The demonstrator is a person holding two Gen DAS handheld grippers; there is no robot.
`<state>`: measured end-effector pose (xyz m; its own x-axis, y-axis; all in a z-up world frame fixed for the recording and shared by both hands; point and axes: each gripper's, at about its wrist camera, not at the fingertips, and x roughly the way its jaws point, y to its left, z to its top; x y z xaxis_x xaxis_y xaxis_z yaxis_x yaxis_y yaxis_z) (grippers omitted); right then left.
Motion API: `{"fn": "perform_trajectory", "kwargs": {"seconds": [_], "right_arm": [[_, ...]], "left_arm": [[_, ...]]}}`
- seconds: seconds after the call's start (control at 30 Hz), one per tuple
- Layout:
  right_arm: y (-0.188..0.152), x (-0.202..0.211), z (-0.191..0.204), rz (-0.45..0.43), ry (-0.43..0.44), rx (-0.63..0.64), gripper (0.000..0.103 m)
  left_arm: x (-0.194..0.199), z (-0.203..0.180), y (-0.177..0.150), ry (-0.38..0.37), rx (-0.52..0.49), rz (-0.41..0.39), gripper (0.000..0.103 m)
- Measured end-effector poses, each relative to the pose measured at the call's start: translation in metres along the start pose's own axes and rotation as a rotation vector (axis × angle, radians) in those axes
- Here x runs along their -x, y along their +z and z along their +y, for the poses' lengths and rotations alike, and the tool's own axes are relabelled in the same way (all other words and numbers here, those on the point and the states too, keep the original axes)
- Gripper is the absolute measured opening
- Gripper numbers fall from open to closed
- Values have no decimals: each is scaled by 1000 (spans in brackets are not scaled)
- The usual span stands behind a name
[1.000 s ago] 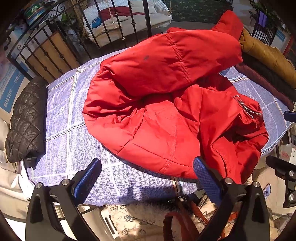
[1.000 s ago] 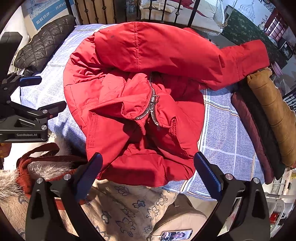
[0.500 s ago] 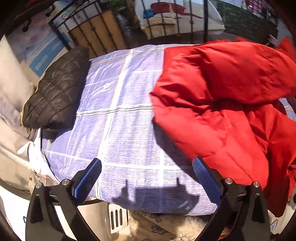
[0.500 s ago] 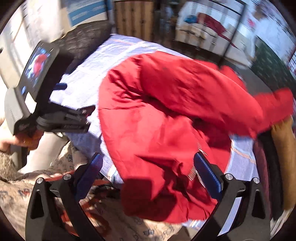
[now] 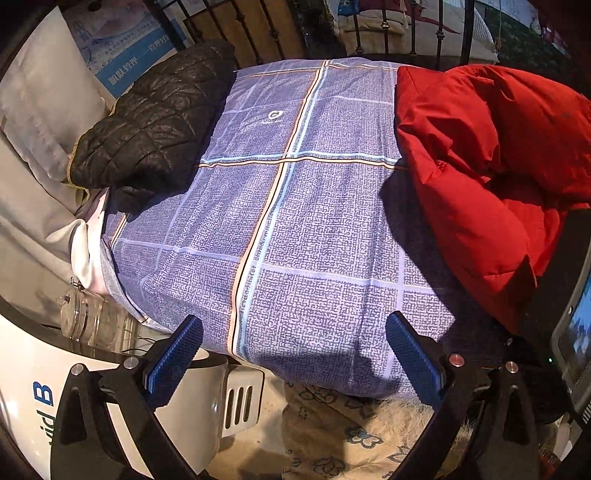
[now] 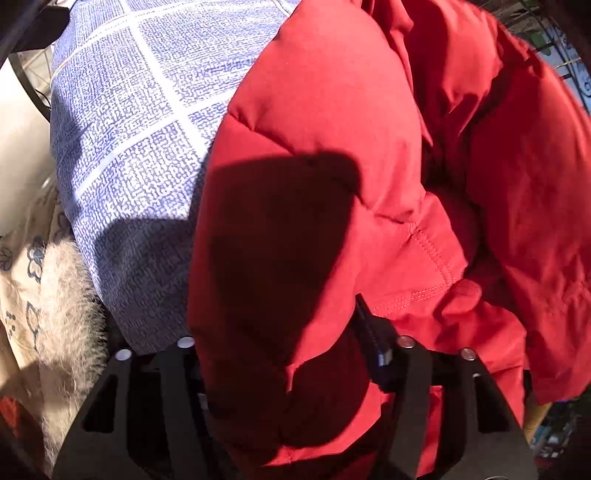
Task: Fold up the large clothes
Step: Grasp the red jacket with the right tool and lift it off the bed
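A red padded jacket (image 5: 491,162) lies bunched on the right side of the blue checked bed cover (image 5: 295,221). My left gripper (image 5: 291,354) is open and empty, above the cover's near edge, left of the jacket. In the right wrist view the jacket (image 6: 332,184) fills the frame. My right gripper (image 6: 284,354) is shut on the jacket's near edge, its fingers mostly buried in the fabric; one blue pad (image 6: 373,343) shows.
A black quilted jacket (image 5: 155,122) lies at the cover's far left. An iron railing (image 5: 369,29) stands behind the bed. A white appliance (image 5: 110,398) and a glass jar (image 5: 85,317) sit at lower left. Floral cloth with fur trim (image 6: 62,288) lies below the bed's edge.
My left gripper swung left, away from the jacket, over the bare cover. My right gripper moved in onto the jacket's near edge and closed on it.
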<state>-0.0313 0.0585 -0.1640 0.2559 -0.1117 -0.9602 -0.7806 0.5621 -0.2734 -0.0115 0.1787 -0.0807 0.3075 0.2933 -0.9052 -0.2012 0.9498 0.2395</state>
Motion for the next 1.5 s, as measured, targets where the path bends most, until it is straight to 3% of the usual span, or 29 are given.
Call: {"fn": "perform_trajectory", "kwargs": {"seconds": [0.07, 0.13, 0.2, 0.37, 0.5, 0.57, 0.67, 0.77, 0.83, 0.93, 1.03, 1.07, 1.13, 1.2, 1.23, 1.27, 1.3, 1.37, 1.5], "right_arm": [[6, 11, -12, -15, 54, -45, 21], [16, 36, -48, -84, 249, -195, 13], [25, 60, -86, -164, 420, -331, 11], [39, 127, -154, -421, 666, -494, 9], [33, 204, -212, -726, 845, -616, 9], [17, 248, -242, -922, 885, -681, 9], [-14, 298, -273, -1154, 796, -763, 9], [-42, 327, -291, -1267, 656, -847, 9], [-50, 339, -295, -1322, 576, -881, 9], [-33, 349, -286, -1325, 568, -921, 9], [-9, 353, -265, -1309, 644, -963, 9], [-16, 360, -266, -1311, 660, -980, 9], [-14, 368, -267, -1324, 646, -999, 9], [-21, 375, -269, -1336, 629, -1010, 9], [-27, 380, -271, -1338, 631, -1011, 9], [-30, 385, -272, -1341, 622, -1008, 9], [-36, 390, -271, -1354, 601, -1008, 9], [-47, 401, -272, -1372, 566, -1001, 9], [-88, 431, -270, -1433, 536, -970, 9]], "left_arm": [[3, -2, 2, -11, -6, -12, 97], [6, -3, 3, -21, -8, -30, 97], [11, -3, 4, -35, -2, -36, 97], [26, -6, 2, -60, -1, -82, 97], [44, -7, 1, -81, 5, -135, 97], [63, -11, -2, -98, -10, -219, 97], [106, -23, -18, -174, -108, -439, 97], [144, -46, -43, -287, -262, -611, 97], [150, -70, -47, -393, -341, -579, 97], [145, -104, -38, -502, -347, -546, 97], [124, -135, -19, -300, -273, -637, 98], [115, -145, -12, -295, -262, -632, 98], [114, -158, 0, -426, -225, -612, 97], [130, -171, -1, -444, -253, -698, 96], [134, -175, 1, -456, -249, -718, 93], [136, -175, 6, -512, -224, -715, 71], [136, -173, 10, -577, -198, -708, 57], [138, -170, 19, -598, -171, -716, 35], [145, -128, 28, -627, -87, -740, 22]]}}
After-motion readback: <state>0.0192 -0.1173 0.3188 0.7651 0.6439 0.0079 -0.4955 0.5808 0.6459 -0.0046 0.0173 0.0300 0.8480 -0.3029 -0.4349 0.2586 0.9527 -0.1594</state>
